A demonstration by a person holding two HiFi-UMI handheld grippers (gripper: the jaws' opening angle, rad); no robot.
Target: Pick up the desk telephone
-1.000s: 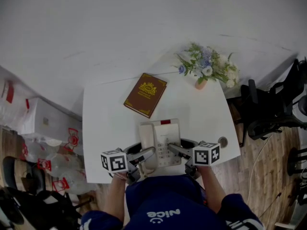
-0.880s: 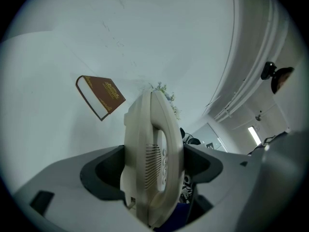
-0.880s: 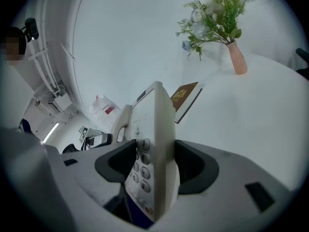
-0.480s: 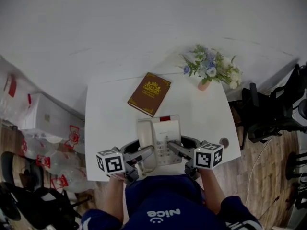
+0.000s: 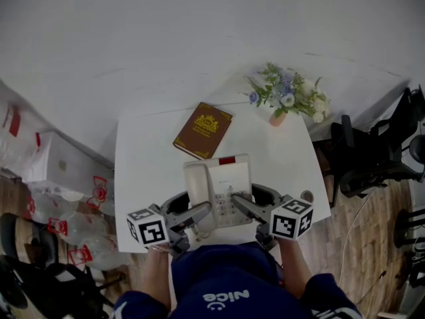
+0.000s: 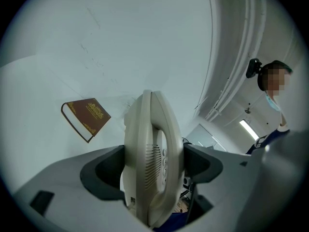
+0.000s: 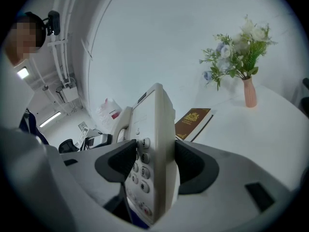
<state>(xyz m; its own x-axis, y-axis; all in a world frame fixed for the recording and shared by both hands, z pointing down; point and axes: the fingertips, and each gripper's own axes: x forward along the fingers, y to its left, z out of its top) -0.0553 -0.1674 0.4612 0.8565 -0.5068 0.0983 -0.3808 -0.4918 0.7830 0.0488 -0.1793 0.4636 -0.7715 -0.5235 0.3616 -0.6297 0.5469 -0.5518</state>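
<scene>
The cream desk telephone (image 5: 219,188), handset on its left side and keypad on its right, hangs between my two grippers over the near edge of the white table (image 5: 143,171). My left gripper (image 5: 199,212) is shut on the telephone's left, handset side; in the left gripper view the telephone (image 6: 152,158) stands edge-on between the dark pads (image 6: 104,170). My right gripper (image 5: 240,207) is shut on the right, keypad side; in the right gripper view the number keys of the telephone (image 7: 152,149) show between the pads (image 7: 193,163).
A brown book (image 5: 202,130) lies flat on the table beyond the telephone. A pink vase of flowers (image 5: 285,98) stands at the far right corner. Black chairs (image 5: 372,151) are right of the table, plastic bags and boxes (image 5: 60,178) left of it.
The telephone, held by both grippers, has moved a little away from me and looks slightly higher above the table. The book and vase have stayed put.
</scene>
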